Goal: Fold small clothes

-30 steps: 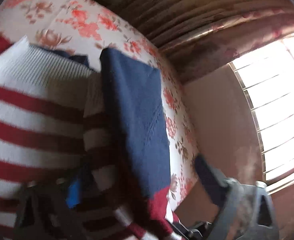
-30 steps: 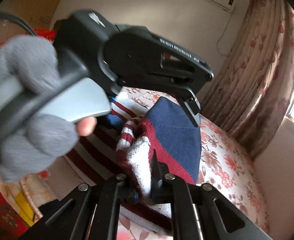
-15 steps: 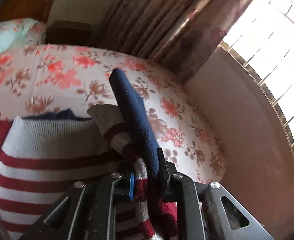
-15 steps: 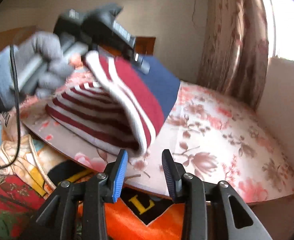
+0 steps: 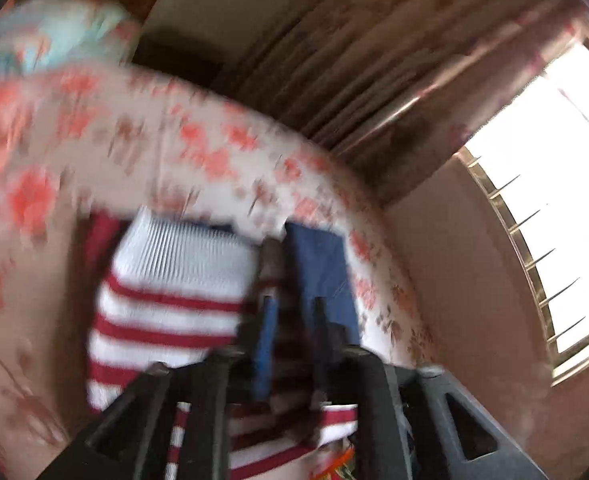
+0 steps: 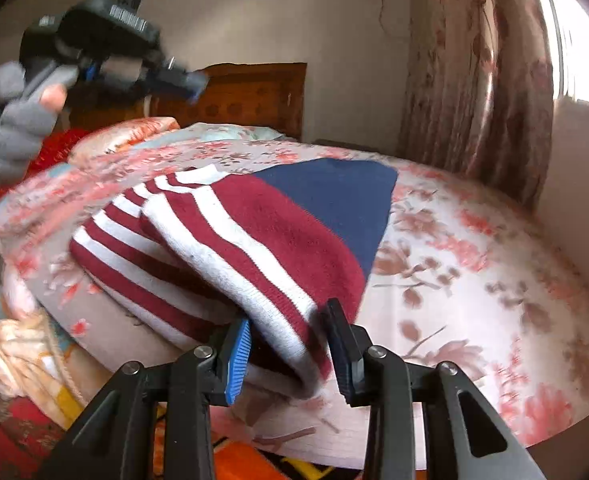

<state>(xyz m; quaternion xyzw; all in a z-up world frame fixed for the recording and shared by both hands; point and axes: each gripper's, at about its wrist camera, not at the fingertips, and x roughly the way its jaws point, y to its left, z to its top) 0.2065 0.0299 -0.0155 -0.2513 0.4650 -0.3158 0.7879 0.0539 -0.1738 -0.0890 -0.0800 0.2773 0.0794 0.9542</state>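
Folded striped sweater [image 6: 254, 248] on floral bedspread [image 6: 474, 272]
Right gripper [image 6: 290, 352] spread wide around sweater's near edge; left gripper [image 6: 182, 80] raised, fingers parted, empty

One knitted sweater [image 6: 254, 248] lies on one bed [image 6: 494, 280]; it is red-and-white striped with a navy part. Two tongs are in view: the right tongs [image 6: 290, 344], with two fingers, one blue pad and one dark pad, and the left tongs [image 6: 192, 80], held up by one grey-gloved hand [image 6: 10, 120]. There is one wooden headboard [image 6: 246, 96], one flowered curtain [image 6: 474, 72], one window [image 5: 554, 200], and one pale blue pillow [image 5: 66, 36]. One bundle of bedding [image 6: 26, 352] sits beside the bed.
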